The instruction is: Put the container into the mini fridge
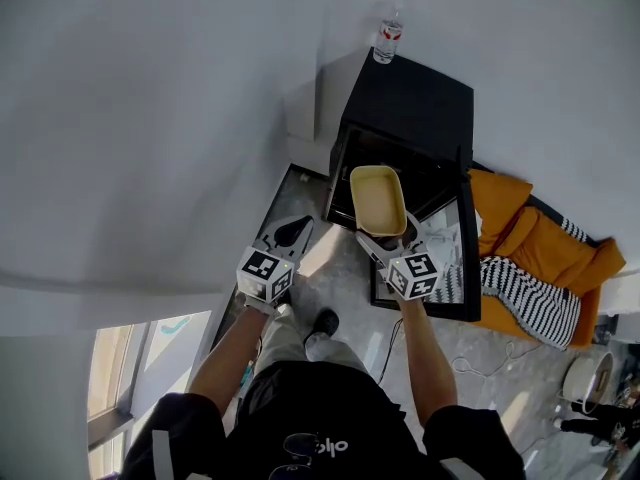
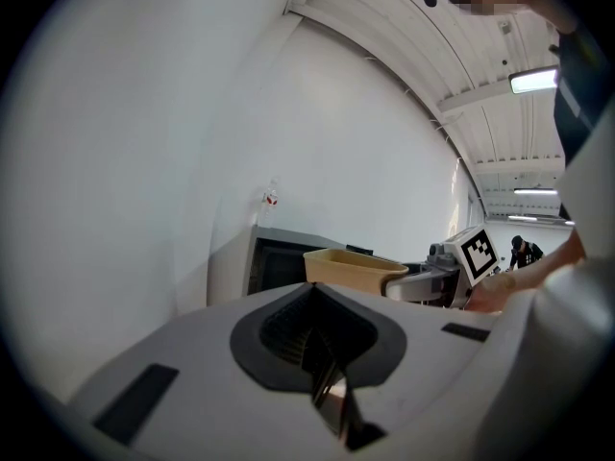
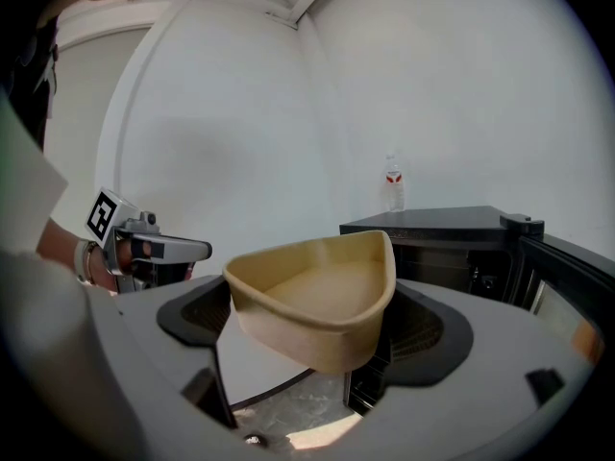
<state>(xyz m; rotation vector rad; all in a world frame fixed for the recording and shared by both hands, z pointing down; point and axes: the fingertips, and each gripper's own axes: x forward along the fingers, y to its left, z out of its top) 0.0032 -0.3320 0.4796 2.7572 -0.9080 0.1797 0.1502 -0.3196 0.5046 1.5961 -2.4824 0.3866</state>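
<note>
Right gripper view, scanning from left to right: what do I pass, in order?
Left hand-held gripper with its black-and-white marker cube → tan oval plastic container → clear water bottle → black mini fridge.

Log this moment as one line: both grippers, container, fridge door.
right gripper: shut on container | left gripper: shut, empty | mini fridge: door open | container: not yet inside
</note>
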